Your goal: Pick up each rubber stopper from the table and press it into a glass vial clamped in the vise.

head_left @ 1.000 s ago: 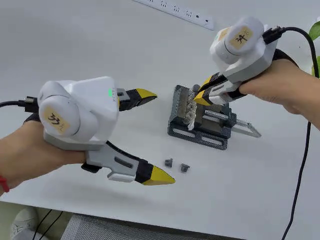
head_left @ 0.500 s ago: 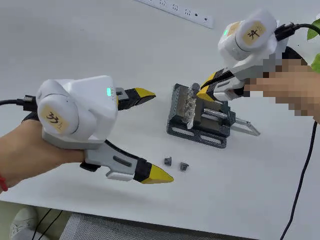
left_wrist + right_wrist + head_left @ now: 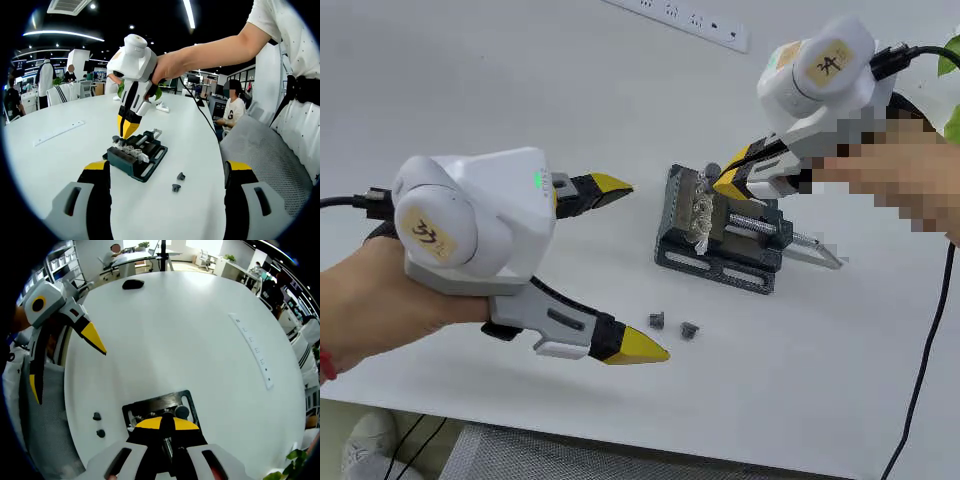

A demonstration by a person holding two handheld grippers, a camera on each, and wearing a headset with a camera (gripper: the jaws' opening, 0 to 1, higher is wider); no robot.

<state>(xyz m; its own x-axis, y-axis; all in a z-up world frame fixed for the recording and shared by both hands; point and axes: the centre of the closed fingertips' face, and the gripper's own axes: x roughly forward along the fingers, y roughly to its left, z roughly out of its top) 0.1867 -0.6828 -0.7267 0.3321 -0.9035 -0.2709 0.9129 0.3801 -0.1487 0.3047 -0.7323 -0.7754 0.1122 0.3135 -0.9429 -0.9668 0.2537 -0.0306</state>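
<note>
- White table point(image 3: 520, 80) carries the job, with an open-plan office behind it in the gripper views. A dark vise point(image 3: 715, 262) stands near the table's middle.
- Since a second ago my right gripper point(image 3: 724, 187) has tipped up and drawn back a little toward 2 o'clock. Its body is higher now, but its tips stay close over the 12 o'clock end of the vise.
- Its fingers are pressed together, and I see nothing between them.
- The seated stopper point(image 3: 711, 170) stands in the mouth of the vial at the 12 o'clock end of the row, just beside those tips. I judge this one pressed home, or nearly, so the next pick-up is due.
- My left gripper point(image 3: 638, 268) has not shifted. It hovers at 9 o'clock of the vise with its fingers spread wide, holding nothing.
- Count of stoppers: one seated and two loose stoppers, three in all. The loose pair lies on the table at 7 o'clock of the vise, one point(image 3: 657, 322) just beside the other point(image 3: 689, 330), where they lay before.
- Count of the rest: one vise and two grippers.
- The vials point(image 3: 701, 215) are a short row of clear glass clamped in the vise. Their glints run together, so I cannot count them for sure. The left gripper view suggests about three open mouths beside the capped one.
</note>
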